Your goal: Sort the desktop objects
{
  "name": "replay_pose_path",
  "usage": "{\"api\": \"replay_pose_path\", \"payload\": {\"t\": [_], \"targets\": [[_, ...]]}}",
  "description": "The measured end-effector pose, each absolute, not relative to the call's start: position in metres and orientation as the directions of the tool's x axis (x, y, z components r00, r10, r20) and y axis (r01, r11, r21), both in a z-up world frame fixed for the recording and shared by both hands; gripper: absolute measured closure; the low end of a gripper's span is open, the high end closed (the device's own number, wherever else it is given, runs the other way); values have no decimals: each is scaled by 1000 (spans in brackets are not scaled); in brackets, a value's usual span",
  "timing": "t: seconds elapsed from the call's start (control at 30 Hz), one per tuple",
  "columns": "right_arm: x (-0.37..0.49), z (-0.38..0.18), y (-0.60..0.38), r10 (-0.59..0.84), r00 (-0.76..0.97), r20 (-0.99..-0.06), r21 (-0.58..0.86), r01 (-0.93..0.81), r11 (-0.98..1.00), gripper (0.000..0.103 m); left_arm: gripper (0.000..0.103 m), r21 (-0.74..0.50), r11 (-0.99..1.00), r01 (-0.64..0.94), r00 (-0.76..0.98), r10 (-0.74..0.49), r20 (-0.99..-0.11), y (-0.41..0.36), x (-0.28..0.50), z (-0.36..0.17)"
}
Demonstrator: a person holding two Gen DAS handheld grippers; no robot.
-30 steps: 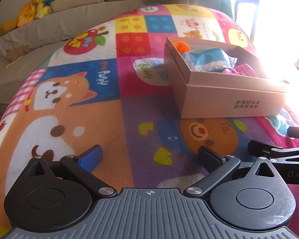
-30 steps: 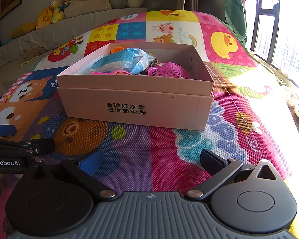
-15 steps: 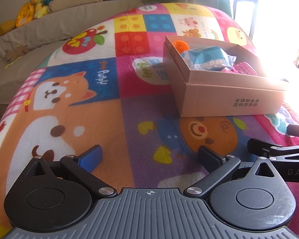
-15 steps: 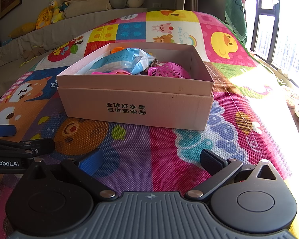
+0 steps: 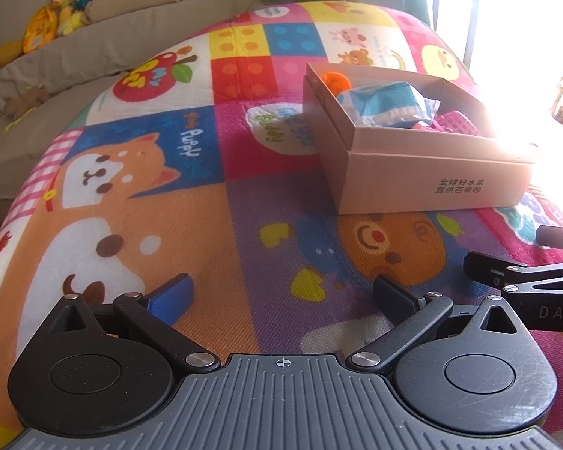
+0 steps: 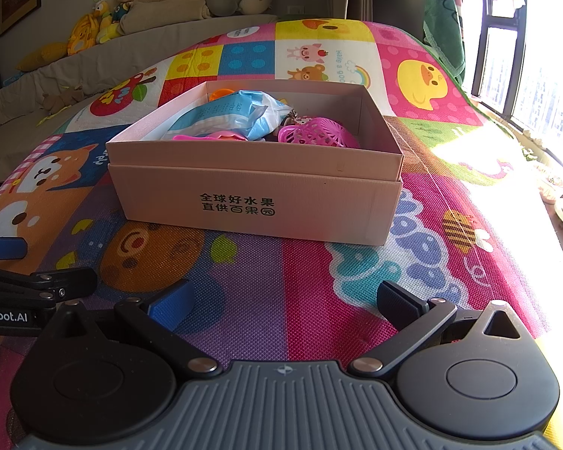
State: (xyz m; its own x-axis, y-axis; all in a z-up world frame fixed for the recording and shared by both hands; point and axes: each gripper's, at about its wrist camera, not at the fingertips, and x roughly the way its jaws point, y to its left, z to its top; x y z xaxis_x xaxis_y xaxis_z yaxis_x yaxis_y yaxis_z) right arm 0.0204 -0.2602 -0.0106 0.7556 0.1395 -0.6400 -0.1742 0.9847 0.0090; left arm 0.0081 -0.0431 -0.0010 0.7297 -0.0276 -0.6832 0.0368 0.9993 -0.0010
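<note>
Cartoon-print play mat (image 6: 319, 322) covers the surface; a sofa with plush toys (image 6: 97, 26) runs along its far edge, a window along its right edge. I read the pink cardboard box (image 6: 259, 202) near the mat's middle, lid off and nested under its base. Inside: a blue-white packet (image 6: 229, 116), a pink mesh basket (image 6: 311, 133), an orange item (image 5: 336, 80) in the far corner. My left gripper (image 5: 281, 296) and right gripper (image 6: 283, 300) sit low by the near edge, both spread wide, holding nothing.
</note>
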Motion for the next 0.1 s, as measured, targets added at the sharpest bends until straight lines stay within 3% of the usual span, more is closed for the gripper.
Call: {"api": "replay_pose_path", "payload": {"t": [0.1], "targets": [[20,-10,-260,140,756,-640,9,-174,985,0,0,-1,998,56,727,-42,-685,-43,8,0]]}}
